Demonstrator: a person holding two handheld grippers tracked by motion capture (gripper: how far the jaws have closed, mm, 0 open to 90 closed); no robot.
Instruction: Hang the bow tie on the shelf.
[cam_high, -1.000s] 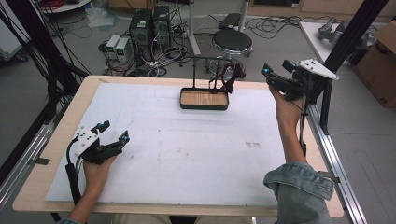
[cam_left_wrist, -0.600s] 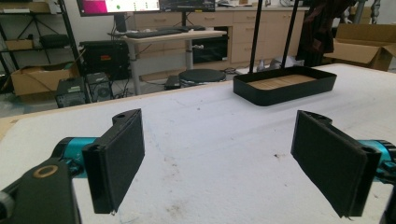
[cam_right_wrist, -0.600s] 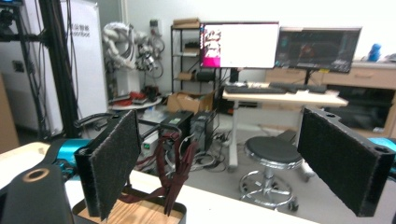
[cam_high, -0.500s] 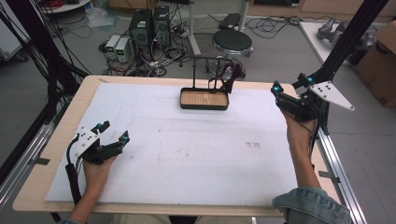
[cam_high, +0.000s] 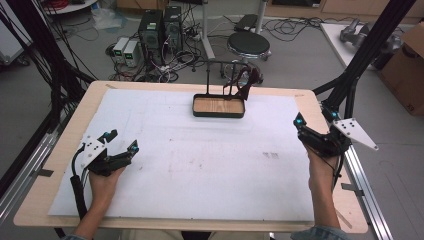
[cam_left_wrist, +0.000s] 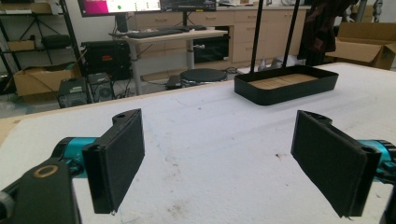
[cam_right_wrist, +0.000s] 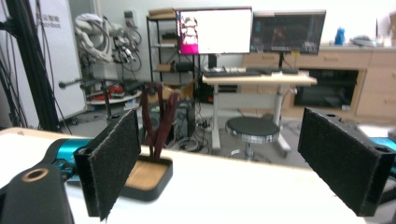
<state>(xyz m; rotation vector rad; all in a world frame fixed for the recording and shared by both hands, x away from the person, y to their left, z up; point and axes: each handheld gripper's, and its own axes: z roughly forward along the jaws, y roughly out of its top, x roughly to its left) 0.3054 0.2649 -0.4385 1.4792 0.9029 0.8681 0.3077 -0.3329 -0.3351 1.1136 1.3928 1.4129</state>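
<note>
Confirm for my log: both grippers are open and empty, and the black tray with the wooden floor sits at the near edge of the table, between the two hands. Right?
Not quite. Both the left gripper and the right gripper are open and empty, but the black tray sits at the far side of the table, well beyond both hands, not at the near edge. The high view shows it.

Lab: monitors (cam_right_wrist: 252, 31), computer towers (cam_high: 160, 27)

Both forearms reach forward, the left gripper (cam_high: 121, 141) and right gripper (cam_high: 316, 131) each with jaws spread wide.
</note>
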